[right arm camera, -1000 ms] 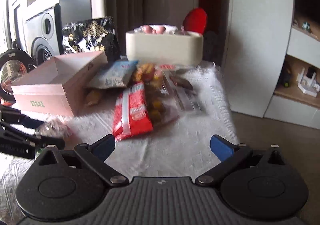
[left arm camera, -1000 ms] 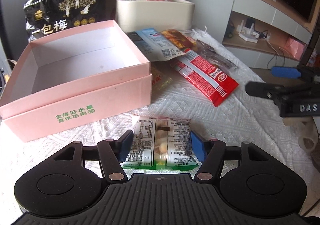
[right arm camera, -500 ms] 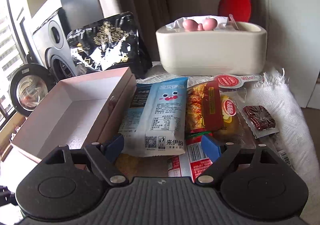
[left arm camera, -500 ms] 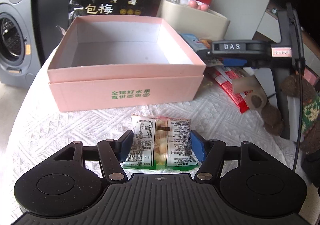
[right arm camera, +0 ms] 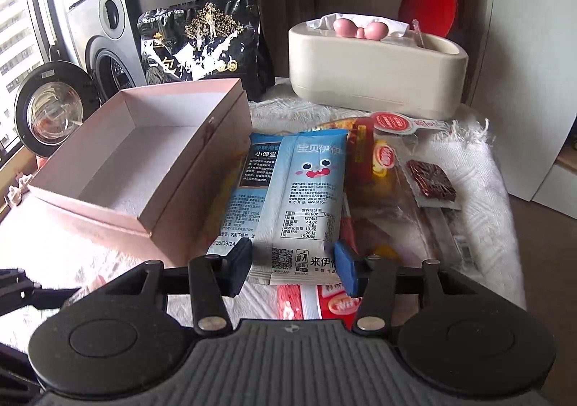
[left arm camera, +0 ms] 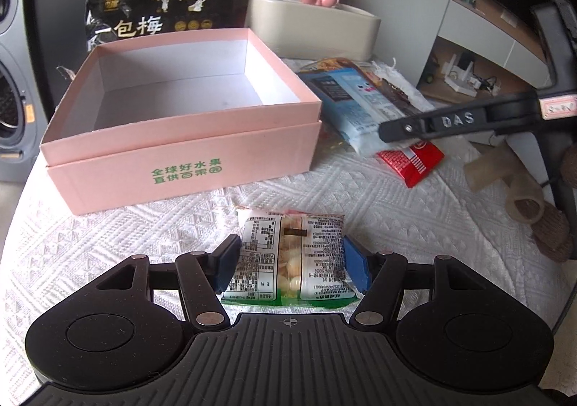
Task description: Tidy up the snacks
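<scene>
My left gripper (left arm camera: 290, 267) is shut on a white and green snack packet (left arm camera: 292, 258), which sits between its blue pads just above the white cloth. The open pink box (left arm camera: 180, 167) stands right behind it, nothing inside. In the right wrist view the box (right arm camera: 202, 167) lies to the left. My right gripper (right arm camera: 292, 265) is closing on the near end of a light blue packet (right arm camera: 303, 189); the pads press its edges and it buckles along its length. From the left wrist view the right gripper (left arm camera: 384, 130) reaches in from the right onto that blue packet (left arm camera: 357, 106).
A red packet (right arm camera: 331, 301) lies under the blue one, with clear-wrapped snacks (right arm camera: 432, 182) to its right. A cream container (right arm camera: 375, 77) and a black bag (right arm camera: 205, 41) stand at the back. A brown sleeve (left arm camera: 555, 229) is at the cloth's right edge.
My right gripper moved forward over the snack pile and its jaws narrowed onto the blue packet. The left gripper kept hold of its packet, and its view swung to face the box.
</scene>
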A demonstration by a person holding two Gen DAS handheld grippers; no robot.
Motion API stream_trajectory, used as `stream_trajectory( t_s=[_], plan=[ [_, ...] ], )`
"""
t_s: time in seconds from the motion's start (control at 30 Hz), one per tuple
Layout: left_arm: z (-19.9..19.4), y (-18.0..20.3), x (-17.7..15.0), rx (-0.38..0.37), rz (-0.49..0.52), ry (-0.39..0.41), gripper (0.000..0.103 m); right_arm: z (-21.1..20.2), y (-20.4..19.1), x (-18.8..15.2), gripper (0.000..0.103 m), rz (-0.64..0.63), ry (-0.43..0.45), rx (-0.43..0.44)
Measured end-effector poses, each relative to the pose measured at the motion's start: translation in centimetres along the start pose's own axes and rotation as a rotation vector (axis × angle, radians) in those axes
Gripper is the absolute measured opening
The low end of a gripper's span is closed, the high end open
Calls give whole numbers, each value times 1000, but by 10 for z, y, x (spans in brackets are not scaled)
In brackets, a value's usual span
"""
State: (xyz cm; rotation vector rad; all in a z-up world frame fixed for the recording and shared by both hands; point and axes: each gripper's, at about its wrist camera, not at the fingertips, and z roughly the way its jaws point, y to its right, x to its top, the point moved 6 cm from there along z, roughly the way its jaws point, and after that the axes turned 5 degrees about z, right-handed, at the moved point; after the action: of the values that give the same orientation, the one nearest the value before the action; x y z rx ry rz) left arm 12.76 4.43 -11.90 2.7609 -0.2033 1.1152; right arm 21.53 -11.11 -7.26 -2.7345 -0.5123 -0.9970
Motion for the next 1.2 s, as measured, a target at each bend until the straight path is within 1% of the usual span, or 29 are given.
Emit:
stream_trajectory(
  t_s=[0.2,0.3,0.37,0.4,0.43,0.5,0.57,0.63,0.67,0.73,0.8,0.93,0.97,1.03,1.1,1.2],
  plan=[
    [1,5,0,5,10,-5,67,-40,5,-53,50,-13,-47,4],
    [3,8,-1,15,16,-14,67,-50,1,-73,50,-38,-65,9],
    [3,9,-1,23,22,-20,67,-55,-2,-82,52,-59,-65,-5],
    [3,9,-2,27,24,-23,67,-56,-3,-83,56,-67,-59,-20],
    [3,9,-2,31,25,-27,67,-57,-3,-83,64,-70,-50,-33],
    [3,9,-4,33,21,-31,67,-60,-3,-79,73,-64,-9,-48],
    [3,9,-5,31,17,-32,67,-61,-5,-73,74,-52,30,-48],
    [2,8,-6,27,11,-31,67,-59,-9,-67,80,-48,64,-51],
    [2,8,-6,24,8,-31,67,-57,-12,-64,81,-47,83,-53],
    [1,7,-6,19,2,-33,67,-51,-18,-59,82,-45,110,-60],
    [1,7,-6,19,3,-35,67,-40,-26,-56,82,-60,115,-72],
    [1,9,-7,26,20,-35,67,-13,-23,-52,83,-26,62,-139],
    [1,10,-8,28,28,-34,67,-10,-21,-52,83,-11,55,-139],
    [2,11,-9,33,44,-30,68,-12,-17,-55,82,14,62,-114],
    [2,12,-9,33,51,-29,68,-18,-18,-57,79,-16,71,-117],
    [3,10,-8,19,39,-33,68,-36,-24,-62,78,-76,91,-101]
  ],
)
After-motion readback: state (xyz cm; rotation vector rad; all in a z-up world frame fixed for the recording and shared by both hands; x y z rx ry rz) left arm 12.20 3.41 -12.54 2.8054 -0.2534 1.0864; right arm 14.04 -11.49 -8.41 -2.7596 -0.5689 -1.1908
